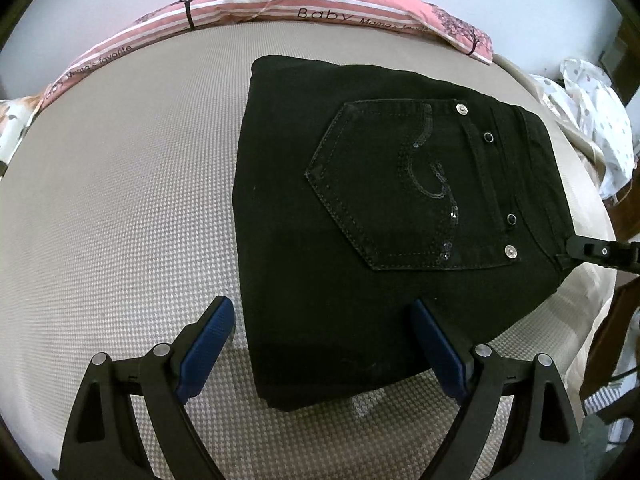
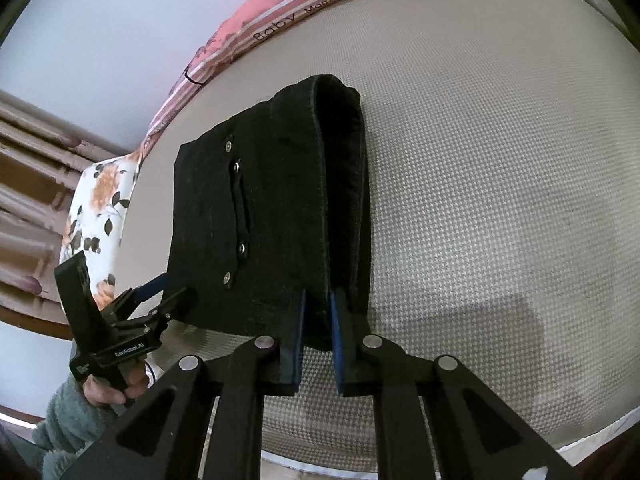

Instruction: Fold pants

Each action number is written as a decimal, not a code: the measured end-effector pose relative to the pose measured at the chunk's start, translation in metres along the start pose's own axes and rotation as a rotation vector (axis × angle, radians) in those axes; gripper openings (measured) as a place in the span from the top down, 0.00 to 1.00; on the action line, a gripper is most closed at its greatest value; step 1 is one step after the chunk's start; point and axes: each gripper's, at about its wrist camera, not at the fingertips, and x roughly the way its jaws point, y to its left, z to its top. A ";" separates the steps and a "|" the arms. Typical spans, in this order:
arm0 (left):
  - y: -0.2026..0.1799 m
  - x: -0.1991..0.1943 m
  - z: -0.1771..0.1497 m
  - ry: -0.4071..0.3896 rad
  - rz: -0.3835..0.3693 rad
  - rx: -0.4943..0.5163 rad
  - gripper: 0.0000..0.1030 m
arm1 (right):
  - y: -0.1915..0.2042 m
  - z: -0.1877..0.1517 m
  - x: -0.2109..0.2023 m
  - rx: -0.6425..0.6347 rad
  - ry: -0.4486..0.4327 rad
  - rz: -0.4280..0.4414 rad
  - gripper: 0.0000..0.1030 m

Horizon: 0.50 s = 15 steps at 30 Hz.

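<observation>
Lying folded on the bed [image 1: 120, 200], the black pants [image 1: 360, 220] are showing their sequined pocket [image 1: 404, 188] to the left wrist view only; the left gripper [image 1: 324, 320] is gaping wide, while the right gripper [image 2: 318, 308] is pinching their waistband edge.

Black pants [image 1: 360, 208], folded into a thick rectangle, sequined back pocket up, lying flat on the bed [image 1: 120, 200].

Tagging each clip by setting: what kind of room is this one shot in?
Most likely a bedroom. The black pants lie folded on a bed's woven mattress cover, a pink striped pillow runs along the far edge, and a floral pillow sits at one end.
</observation>
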 end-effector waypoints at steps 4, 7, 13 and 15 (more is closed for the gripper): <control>-0.004 -0.001 0.001 -0.006 0.020 0.007 0.13 | 0.001 0.003 -0.001 0.014 0.003 0.009 0.82; -0.008 -0.002 0.001 -0.015 0.048 0.028 0.13 | 0.001 0.005 -0.002 0.024 0.001 0.003 0.79; -0.013 -0.009 0.002 -0.049 0.085 0.047 0.13 | 0.004 0.014 -0.003 0.022 0.005 -0.059 0.57; -0.012 -0.013 0.002 -0.065 0.095 0.048 0.13 | 0.006 0.018 -0.005 0.006 -0.004 -0.072 0.56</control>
